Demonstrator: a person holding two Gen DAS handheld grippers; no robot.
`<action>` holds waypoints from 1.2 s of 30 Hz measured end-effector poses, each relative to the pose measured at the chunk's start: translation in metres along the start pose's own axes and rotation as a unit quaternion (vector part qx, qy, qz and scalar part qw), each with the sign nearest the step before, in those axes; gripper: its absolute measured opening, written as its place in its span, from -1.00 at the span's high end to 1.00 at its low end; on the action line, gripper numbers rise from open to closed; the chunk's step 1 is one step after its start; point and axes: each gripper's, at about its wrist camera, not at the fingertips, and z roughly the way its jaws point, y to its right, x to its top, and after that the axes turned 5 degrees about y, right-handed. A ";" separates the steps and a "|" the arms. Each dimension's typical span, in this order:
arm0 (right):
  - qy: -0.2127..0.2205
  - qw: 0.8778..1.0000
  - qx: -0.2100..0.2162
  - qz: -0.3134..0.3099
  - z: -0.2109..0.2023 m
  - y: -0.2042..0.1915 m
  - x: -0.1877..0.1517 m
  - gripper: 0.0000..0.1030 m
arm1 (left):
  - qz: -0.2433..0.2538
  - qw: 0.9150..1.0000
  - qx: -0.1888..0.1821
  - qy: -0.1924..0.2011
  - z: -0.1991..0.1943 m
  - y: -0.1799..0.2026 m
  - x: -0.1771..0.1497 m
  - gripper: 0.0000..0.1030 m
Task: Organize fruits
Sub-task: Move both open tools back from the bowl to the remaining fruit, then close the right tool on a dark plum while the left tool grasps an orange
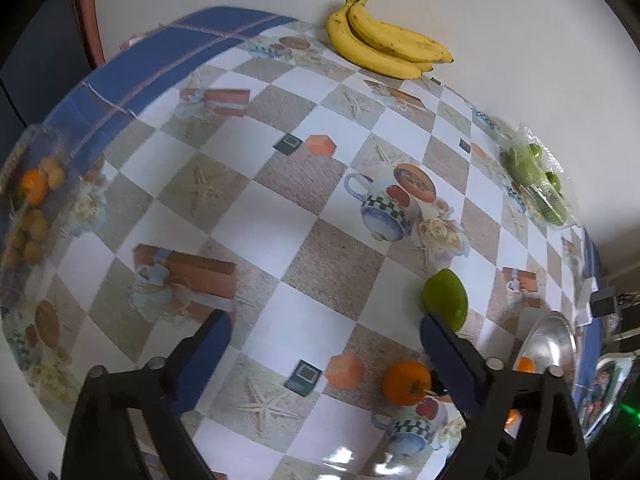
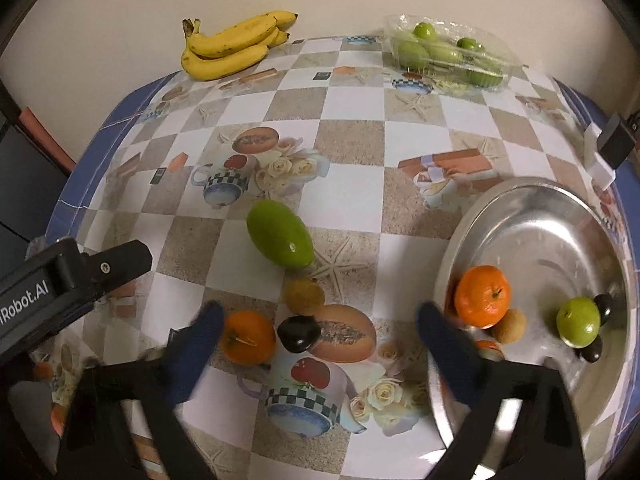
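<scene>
Partway through, by the look of it. Already in the steel bowl: one mandarin, a small green fruit, a brownish fruit, two dark plums.

Still loose on the tabletop: green mango, second mandarin, dark plum, small yellow-brown fruit. Banana bunch and clear punnet of green fruit untouched at the far edge by the wall. Another clear tub of fruit, blurred, at the left edge of the left view.

Right tongs spread wide, gripping nothing, hovering over the loose plum and mandarin – likely next pick. Left tongs also open and empty, just beside the mango.
</scene>
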 end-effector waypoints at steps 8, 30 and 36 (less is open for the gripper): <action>-0.012 1.000 0.021 0.014 0.012 -0.001 -0.004 -0.04 | 0.001 0.999 -0.015 -0.031 0.015 0.009 -0.007 -0.51; -0.042 0.995 0.063 0.065 0.023 0.009 -0.010 0.48 | -0.022 0.998 -0.030 -0.048 0.019 0.012 -0.011 -0.38; -0.044 0.994 0.066 0.072 0.021 0.012 -0.010 0.50 | -0.019 0.997 -0.034 -0.060 0.023 0.014 -0.014 -0.38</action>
